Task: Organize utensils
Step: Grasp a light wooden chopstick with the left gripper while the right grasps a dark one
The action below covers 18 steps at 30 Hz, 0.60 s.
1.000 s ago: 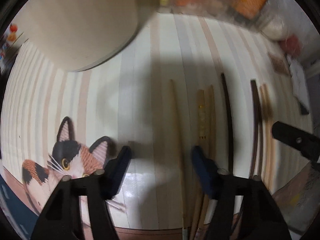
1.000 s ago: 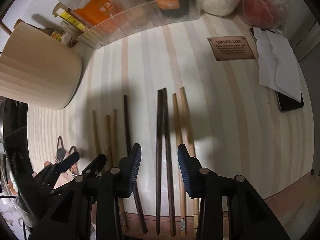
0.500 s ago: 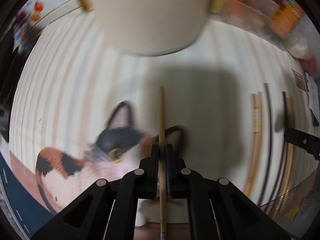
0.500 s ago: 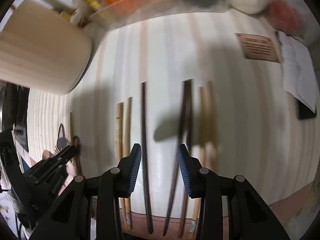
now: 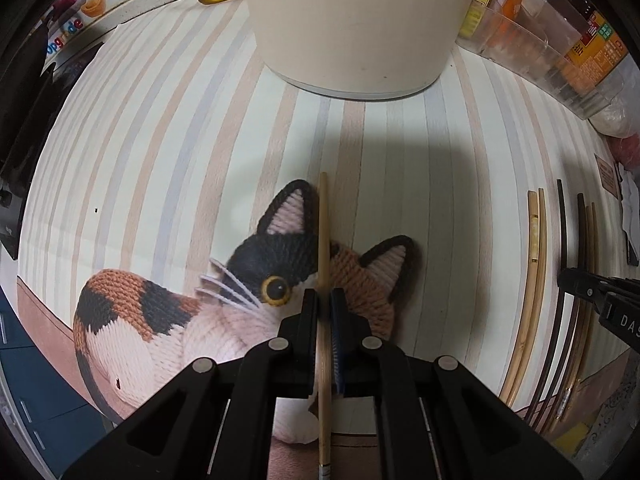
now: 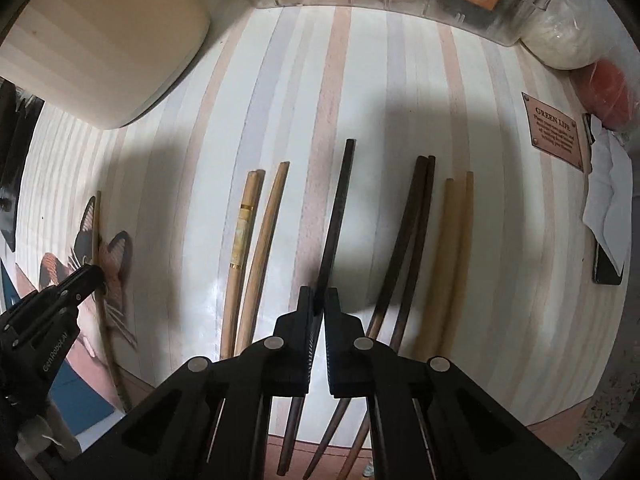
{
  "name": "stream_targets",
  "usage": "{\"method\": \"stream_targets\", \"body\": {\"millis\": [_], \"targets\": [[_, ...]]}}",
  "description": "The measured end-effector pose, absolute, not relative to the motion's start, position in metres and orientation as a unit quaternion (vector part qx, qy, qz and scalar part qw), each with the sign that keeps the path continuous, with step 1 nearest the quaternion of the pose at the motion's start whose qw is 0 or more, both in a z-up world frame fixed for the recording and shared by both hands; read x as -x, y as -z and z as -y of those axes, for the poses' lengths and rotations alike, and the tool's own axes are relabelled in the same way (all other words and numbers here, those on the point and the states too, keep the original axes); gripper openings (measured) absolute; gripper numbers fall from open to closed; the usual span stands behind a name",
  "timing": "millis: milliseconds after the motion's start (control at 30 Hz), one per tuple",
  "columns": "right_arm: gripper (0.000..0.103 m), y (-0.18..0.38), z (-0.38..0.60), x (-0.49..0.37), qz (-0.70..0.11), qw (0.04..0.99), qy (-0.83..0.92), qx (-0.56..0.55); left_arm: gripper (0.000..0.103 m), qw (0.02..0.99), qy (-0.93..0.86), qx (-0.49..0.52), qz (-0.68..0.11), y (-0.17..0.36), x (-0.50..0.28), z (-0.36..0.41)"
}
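Chopsticks are the items under sorting. A pale wooden chopstick [image 5: 323, 240] is clamped between the closed jaws of the left gripper [image 5: 324, 300], held above the calico cat print on the striped mat [image 5: 160, 160] and pointing toward the large cream cylindrical container [image 5: 352, 24]. A single dark brown chopstick [image 6: 336, 216] is pinched between the closed jaws of the right gripper [image 6: 316, 304], to the right of the container and nearer the mat's front edge.

Remaining on the mat, all right of the container: a light tan pair with a gold band [image 6: 248, 248] just left of the dark stick, a dark brown pair [image 6: 412, 232] just right of it, and a pale beige pair [image 6: 452, 248] furthest right.

Assessment: the task appears early. Two sticks are gripped, none visibly delivered; the container's interior is not visible. Three pairs await handling.
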State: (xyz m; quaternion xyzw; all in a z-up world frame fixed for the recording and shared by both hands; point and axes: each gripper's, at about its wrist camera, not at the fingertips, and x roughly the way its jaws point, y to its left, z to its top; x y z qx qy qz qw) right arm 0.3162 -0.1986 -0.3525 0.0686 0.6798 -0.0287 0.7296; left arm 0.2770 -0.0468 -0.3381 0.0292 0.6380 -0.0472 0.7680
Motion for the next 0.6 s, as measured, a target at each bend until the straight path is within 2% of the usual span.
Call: {"method": "stream_targets", "body": {"millis": [600], "targets": [[0.006, 0.3535, 0.1935, -0.3251, -0.697, 0.715, 0.032, -0.046, 0.005, 0.763, 0.046, -0.037, -0.644, 0.3392, -0.2826, 0.0545]]}}
